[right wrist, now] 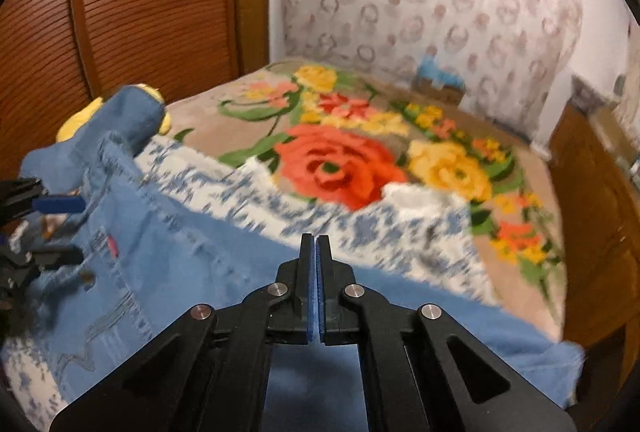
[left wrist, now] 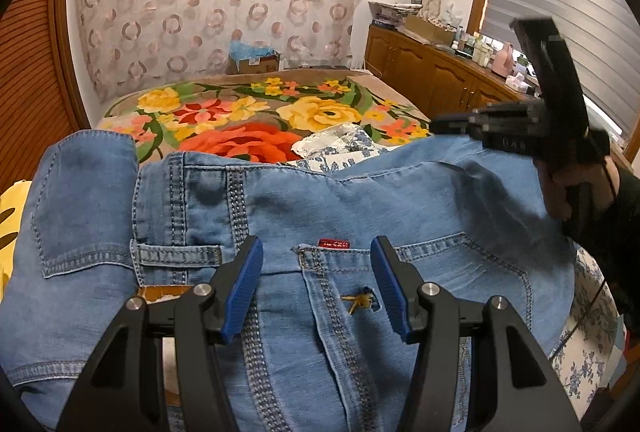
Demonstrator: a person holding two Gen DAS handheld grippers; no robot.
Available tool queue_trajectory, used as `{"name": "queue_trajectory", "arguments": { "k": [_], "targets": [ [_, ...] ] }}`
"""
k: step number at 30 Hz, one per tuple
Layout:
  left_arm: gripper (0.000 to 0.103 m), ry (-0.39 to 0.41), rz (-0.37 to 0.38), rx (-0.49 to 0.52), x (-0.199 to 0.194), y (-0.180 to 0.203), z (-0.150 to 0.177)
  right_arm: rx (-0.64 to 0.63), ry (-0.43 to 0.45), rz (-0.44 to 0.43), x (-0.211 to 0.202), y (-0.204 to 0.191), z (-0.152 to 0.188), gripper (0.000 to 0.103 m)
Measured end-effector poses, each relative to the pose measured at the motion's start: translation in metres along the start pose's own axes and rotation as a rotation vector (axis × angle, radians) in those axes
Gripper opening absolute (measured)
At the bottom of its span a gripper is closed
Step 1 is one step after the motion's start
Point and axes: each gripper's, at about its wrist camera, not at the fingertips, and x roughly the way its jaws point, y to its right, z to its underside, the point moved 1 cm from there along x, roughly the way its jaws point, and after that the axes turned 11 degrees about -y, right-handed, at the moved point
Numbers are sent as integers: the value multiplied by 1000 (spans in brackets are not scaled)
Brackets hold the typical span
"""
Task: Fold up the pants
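Hovering with blue pads spread, the left gripper (left wrist: 317, 286) could bunch the light-blue denim pants (left wrist: 280, 199) at the waistband, while the right gripper (right wrist: 316, 292) (pads pressed together, empty) offers no counter-hold.

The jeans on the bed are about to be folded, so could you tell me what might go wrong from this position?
1. The left gripper is open above the waistband of the jeans; closing here could catch only the top layer.
2. The right gripper is shut with no denim visibly between its pads, so a pull may move nothing.
3. The floral cloth lies under the jeans and could be dragged along.
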Motion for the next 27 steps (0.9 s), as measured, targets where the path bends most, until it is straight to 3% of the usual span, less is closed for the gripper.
{"name": "queue_trajectory", "arguments": {
  "k": [1,2,6,13,14,16,18,20,27],
  "targets": [
    [55,-1,-2,1,0,0,1,2,-7,0,1,-3,4,18],
    [55,-1,0,1,0,1,0,0,-17,-9,2,-5,8,32],
    [55,-2,1,5,2,2,0,7,-30,-57,2,-10,19,49],
    [55,-8,0,16,5,5,1,-4,-99,-113,20,-16,26,52],
    [55,-8,-1,15,5,6,0,-2,-109,-119,23,-15,28,52],
    [55,-8,-1,14,5,6,1,-5,-127,-110,27,-15,30,39],
    [55,-8,-1,15,5,6,1,-23,-137,-95,27,-17,31,16],
    [55,-8,-1,15,5,6,0,-40,-134,-79,26,-17,33,8],
    [55,6,-3,10,3,9,-2,-56,37,23,-17,-21,19,2]
  ]
}}
